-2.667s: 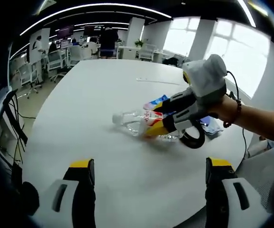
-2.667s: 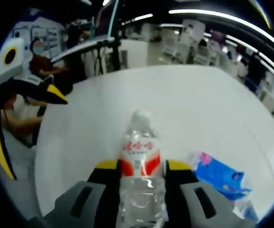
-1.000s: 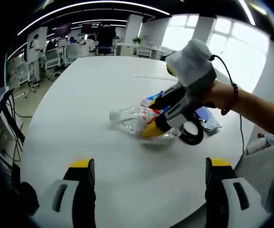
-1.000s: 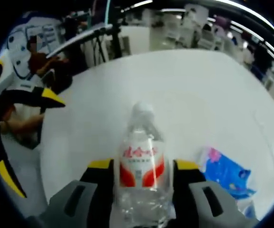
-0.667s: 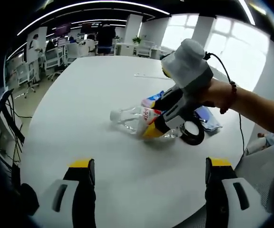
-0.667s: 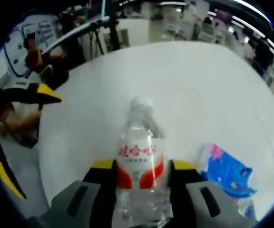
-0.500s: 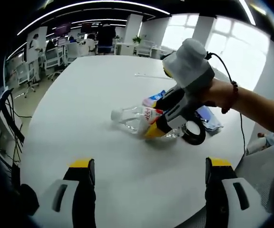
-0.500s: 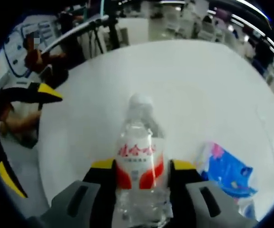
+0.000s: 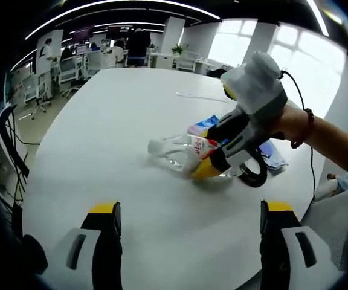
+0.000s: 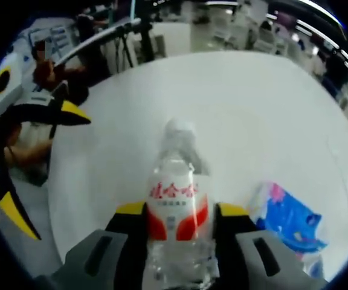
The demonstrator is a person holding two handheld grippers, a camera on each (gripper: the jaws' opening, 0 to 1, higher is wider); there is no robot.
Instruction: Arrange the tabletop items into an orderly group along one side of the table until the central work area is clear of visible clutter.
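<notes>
The right claw (image 10: 174, 220) still grips the water bottle (image 10: 175, 208), lying on the white desk (image 9: 101, 139); barely shifted. The left claw (image 9: 189, 254) hangs wide, empty.

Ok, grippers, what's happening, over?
Right gripper shut on water bottle. Left gripper open, hovering. Blue packet beside bottle; black tape roll close behind.

table: white (image 9: 101, 139), rounded edge, broad bare middle
bottle: clear plastic (image 9: 183, 151), red-and-white label, lying on its side near the window-side edge
packet: blue, pink print (image 10: 286, 220), flat just beside the bottle
black ring: (image 9: 254, 175), by the same edge
</notes>
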